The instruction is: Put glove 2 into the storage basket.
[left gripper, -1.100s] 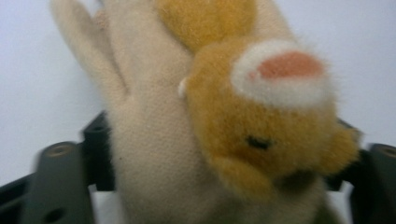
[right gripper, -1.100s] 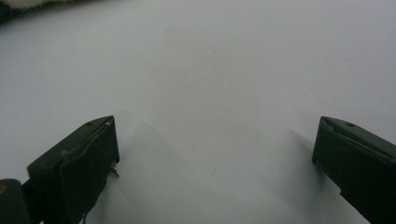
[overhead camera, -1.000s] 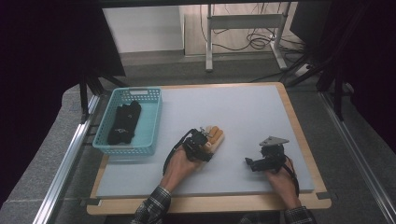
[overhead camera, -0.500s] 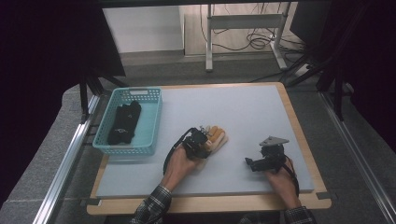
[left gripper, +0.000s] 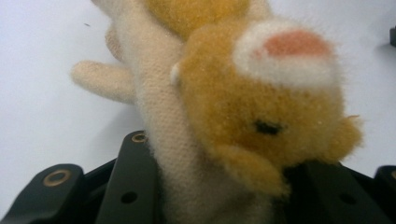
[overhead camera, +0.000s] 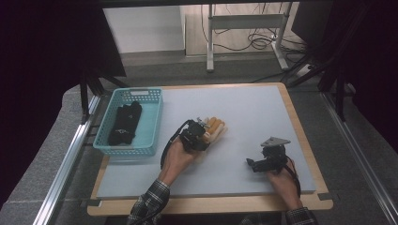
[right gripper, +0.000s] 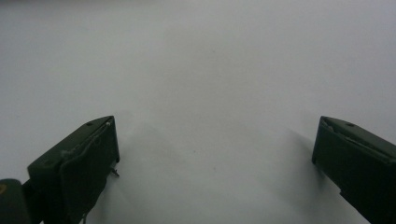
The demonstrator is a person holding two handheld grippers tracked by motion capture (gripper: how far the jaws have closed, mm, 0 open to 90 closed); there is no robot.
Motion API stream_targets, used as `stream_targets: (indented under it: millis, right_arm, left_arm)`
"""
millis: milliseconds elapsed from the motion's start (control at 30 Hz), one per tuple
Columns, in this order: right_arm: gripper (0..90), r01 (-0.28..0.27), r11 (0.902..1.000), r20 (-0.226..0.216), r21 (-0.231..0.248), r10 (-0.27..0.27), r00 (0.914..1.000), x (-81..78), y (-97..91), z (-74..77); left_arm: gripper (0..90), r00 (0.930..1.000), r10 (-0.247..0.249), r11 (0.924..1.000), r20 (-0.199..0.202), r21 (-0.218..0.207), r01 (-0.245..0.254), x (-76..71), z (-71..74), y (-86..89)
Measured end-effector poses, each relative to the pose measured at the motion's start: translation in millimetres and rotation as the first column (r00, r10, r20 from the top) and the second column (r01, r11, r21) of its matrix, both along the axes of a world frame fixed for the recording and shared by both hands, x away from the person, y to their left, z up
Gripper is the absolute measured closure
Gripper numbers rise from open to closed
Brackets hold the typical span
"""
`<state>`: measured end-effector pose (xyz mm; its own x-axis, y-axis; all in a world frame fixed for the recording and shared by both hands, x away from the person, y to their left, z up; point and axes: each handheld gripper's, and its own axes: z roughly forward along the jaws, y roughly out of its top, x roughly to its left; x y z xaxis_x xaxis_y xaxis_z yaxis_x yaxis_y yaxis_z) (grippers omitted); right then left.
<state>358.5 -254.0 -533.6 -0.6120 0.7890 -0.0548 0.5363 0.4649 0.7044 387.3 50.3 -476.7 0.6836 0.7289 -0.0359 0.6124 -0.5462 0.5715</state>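
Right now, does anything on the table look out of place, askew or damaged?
Nothing stands out. The left gripper is shut on a plush toy, the right gripper rests open, and dark items lie inside the basket.

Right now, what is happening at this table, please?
A person works at a table with a gripper in each hand. The left gripper has just closed its jaws on a tan and orange plush toy near the middle of the table. The right gripper rests apart with its jaws wide open over bare surface, holding nothing. At the table's left stands a teal basket with a black item inside it.
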Motion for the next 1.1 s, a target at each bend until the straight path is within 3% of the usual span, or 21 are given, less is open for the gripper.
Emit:
stream_targets:
  millis: [733, 1100]
  right_arm:
    - [0.4, -0.002, 1.0000, 0.002, -0.001, 0.002, 1.0000, 0.0, -0.2, 0.0]
    - [0.5, -0.002, 1.0000, 0.001, 0.000, 0.002, 1.0000, 0.0, -0.2, 0.0]
  left_arm:
    - [61.4, 0.9973, 0.061, 0.9981, 0.041, 0.000, -0.061, 11.4, 40.4, 31.2]
    - [61.2, 0.9909, 0.119, 0.9928, 0.063, 0.004, -0.120, 16.5, 63.0, 58.1]
